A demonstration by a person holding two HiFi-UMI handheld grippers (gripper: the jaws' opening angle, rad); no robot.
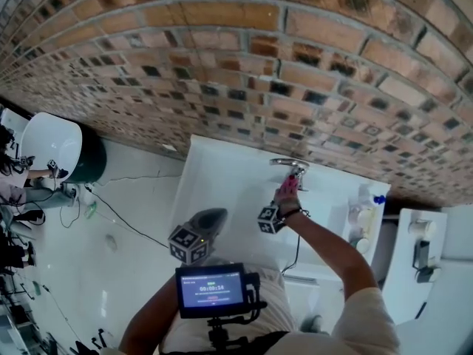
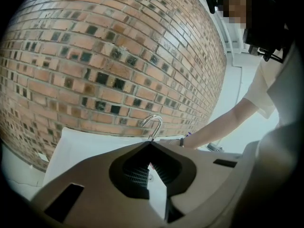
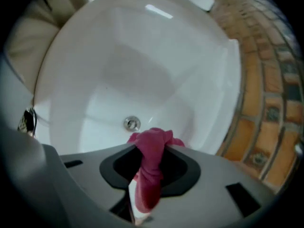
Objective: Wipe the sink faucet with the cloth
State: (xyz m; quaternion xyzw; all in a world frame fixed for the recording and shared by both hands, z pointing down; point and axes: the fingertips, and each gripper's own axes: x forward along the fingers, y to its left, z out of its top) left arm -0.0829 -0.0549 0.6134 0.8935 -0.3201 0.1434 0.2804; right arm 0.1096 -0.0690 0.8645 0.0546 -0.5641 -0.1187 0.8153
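Pink cloth [image 3: 150, 175], one, is clamped bunched in the right gripper [image 3: 152, 148] over the single white sink [image 3: 142, 65], near the one chrome faucet [image 1: 290, 163]. Left gripper [image 2: 150, 145]: jaws together, empty. Only the right gripper view shows the drain [image 3: 132, 123]; only the left gripper view shows the faucet's arch side-on.

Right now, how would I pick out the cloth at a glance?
Find the white sink under the brick wall. Near its chrome faucet, the right claw is shut on the cloth. It is the only pink thing there, bunched between the claw's tips.
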